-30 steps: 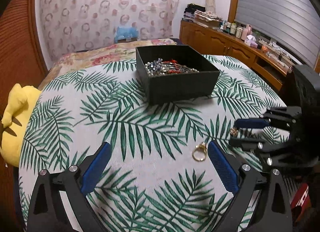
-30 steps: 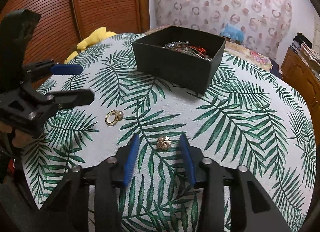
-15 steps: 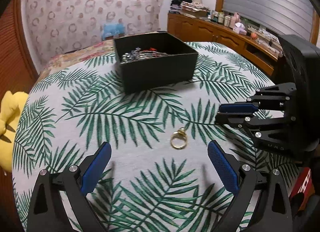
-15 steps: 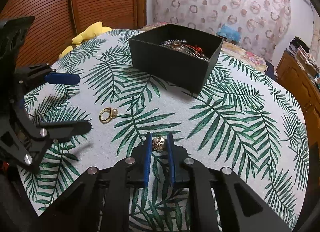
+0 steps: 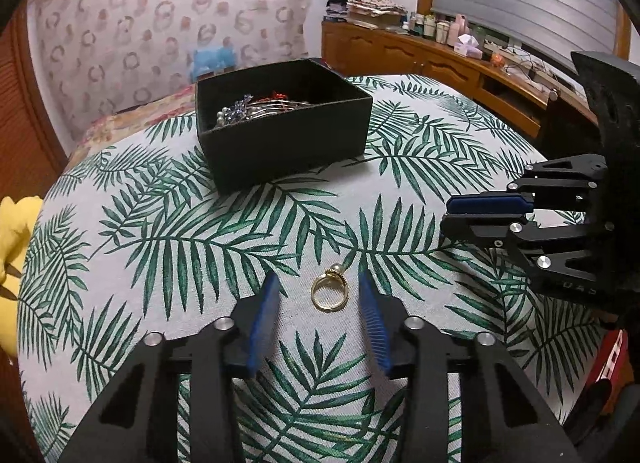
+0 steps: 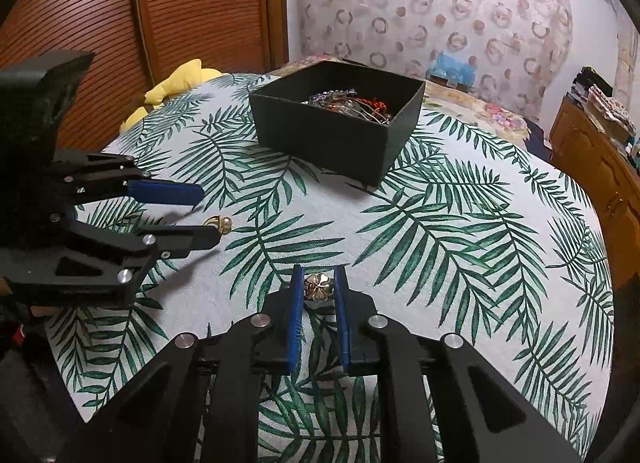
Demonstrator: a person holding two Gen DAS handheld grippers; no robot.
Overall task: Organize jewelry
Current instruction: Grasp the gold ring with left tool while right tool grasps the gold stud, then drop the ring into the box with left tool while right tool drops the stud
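A gold ring with a pearl [image 5: 329,294] lies on the leaf-print tablecloth between the blue pads of my left gripper [image 5: 319,295], whose jaws stand partly open around it without touching. The ring also shows in the right wrist view [image 6: 218,223], half hidden by the left gripper [image 6: 208,215]. My right gripper [image 6: 317,287] is shut on a gold flower-shaped piece [image 6: 317,287] just above the cloth; in the left wrist view the right gripper [image 5: 450,213] hides it. A black box [image 5: 280,123] holding several pieces of jewelry stands at the far side, also in the right wrist view [image 6: 340,123].
The round table [image 5: 120,263] drops off at its edges. A yellow plush toy [image 6: 176,83] lies off the left side. A wooden sideboard [image 5: 440,63] with clutter stands at the right, a bed [image 6: 480,103] behind the box.
My left gripper has moved forward and narrowed its jaws around the ring. My right gripper closed on the flower piece and holds it slightly off the cloth.
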